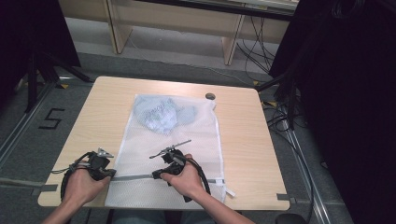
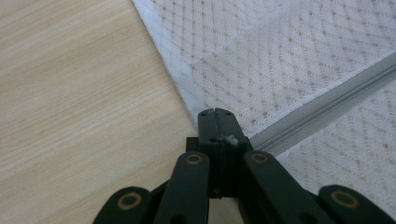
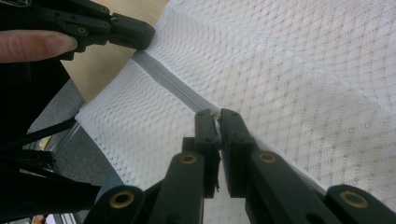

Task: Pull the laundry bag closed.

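Observation:
A white mesh laundry bag (image 1: 187, 144) lies flat on the wooden table (image 1: 243, 140), with a pale blue garment (image 1: 161, 114) inside at its far end. A grey zipper (image 1: 135, 177) runs across the bag near the front edge. My left gripper (image 1: 111, 173) is shut on the bag's left edge where the zipper (image 2: 327, 107) ends, its jaws (image 2: 215, 112) pressed together over the fabric. My right gripper (image 1: 156, 175) sits on the zipper line (image 3: 173, 84), shut (image 3: 215, 114) on a small pull piece. The left gripper (image 3: 140, 39) shows farther along the zipper in the right gripper view.
A small dark round object (image 1: 210, 96) rests near the table's far edge beside the bag's corner. Bare wood (image 2: 70, 93) lies left of the bag. A dark curtain (image 1: 345, 93) stands at the right, and furniture legs and cables are beyond the table.

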Demonstrator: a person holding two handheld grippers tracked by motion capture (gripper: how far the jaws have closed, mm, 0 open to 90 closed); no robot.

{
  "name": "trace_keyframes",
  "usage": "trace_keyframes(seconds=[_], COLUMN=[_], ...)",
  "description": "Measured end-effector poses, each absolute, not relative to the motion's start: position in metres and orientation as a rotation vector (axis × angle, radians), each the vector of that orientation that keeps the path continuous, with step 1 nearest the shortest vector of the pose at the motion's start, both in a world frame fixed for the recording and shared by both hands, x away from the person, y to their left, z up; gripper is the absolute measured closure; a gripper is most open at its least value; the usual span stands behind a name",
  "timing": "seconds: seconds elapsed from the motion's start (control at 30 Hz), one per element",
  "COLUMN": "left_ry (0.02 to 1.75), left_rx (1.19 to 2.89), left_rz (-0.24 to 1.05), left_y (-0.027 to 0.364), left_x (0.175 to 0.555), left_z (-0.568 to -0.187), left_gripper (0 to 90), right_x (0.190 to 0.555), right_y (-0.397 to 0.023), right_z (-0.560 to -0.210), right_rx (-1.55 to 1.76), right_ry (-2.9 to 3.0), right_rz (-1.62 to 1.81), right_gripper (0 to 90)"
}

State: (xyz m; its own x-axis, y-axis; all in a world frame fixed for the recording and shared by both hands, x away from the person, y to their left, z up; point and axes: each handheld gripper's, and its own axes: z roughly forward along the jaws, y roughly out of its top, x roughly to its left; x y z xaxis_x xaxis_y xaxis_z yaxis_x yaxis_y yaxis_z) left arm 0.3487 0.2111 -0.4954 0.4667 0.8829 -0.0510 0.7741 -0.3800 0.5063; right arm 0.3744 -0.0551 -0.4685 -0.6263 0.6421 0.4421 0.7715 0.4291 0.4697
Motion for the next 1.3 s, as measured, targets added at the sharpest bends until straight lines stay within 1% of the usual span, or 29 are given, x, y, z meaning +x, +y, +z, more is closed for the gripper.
trace_keyframes(seconds=[0.27, 0.3, 0.7, 0.77, 1.3], left_ry=[1.379, 1.362, 1.378, 1.366, 1.362], left_rx=[2.256, 2.281, 2.254, 2.278, 2.28], left_rz=[0.314, 0.303, 0.312, 0.308, 0.306], left_y=[0.211, 0.212, 0.211, 0.212, 0.212], left_x=[0.349, 0.349, 0.349, 0.348, 0.349], left_z=[-0.495, -0.494, -0.496, -0.494, -0.494], left_gripper=[90.0, 90.0, 90.0, 90.0, 90.0], right_x=[0.375, 0.375, 0.376, 0.376, 0.377], right_y=[-0.06, -0.061, -0.064, -0.065, -0.074], right_z=[-0.468, -0.467, -0.467, -0.467, -0.466], right_rx=[-1.242, -1.257, -1.264, -1.262, -1.287], right_ry=[-2.496, -2.49, -2.483, -2.487, -2.491], right_rz=[-0.977, -0.965, -0.967, -0.971, -0.958], right_gripper=[87.0, 86.9, 86.9, 86.9, 86.9])
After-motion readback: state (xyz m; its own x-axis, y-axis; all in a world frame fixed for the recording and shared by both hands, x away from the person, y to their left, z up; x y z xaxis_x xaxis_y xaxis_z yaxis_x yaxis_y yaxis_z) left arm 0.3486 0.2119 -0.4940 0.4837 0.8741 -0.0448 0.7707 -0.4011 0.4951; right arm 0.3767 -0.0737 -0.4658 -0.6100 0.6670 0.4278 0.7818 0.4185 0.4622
